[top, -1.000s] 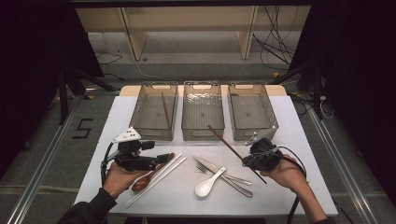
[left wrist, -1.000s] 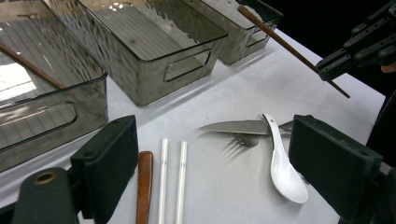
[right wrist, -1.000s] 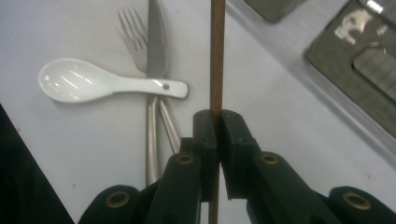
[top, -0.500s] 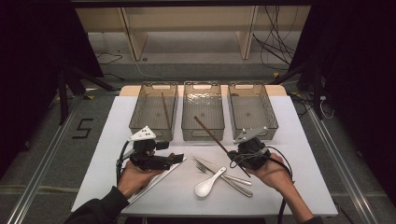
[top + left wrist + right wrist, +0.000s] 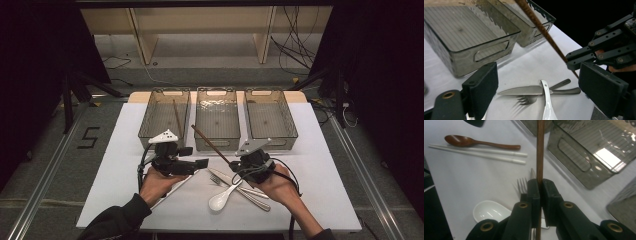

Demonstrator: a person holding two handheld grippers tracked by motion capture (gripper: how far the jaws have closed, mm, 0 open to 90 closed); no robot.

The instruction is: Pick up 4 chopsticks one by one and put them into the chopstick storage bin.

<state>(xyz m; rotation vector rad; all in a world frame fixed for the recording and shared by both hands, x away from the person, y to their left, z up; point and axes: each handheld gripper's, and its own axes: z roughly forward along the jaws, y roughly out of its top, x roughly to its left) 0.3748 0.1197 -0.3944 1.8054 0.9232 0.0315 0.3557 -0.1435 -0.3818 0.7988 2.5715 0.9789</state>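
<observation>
While the right gripper (image 5: 539, 185) clamps a brown wooden chopstick (image 5: 540, 150) above the table, its view reveals white chopsticks (image 5: 477, 153) and a wooden spoon (image 5: 461, 141); the left gripper (image 5: 539, 85), jaws open, frames a steel knife (image 5: 529, 90) and fork (image 5: 527, 99).

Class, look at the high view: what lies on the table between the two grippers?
Mostly bare white table; nearer the right gripper lie the fork, knife and white spoon.
</observation>
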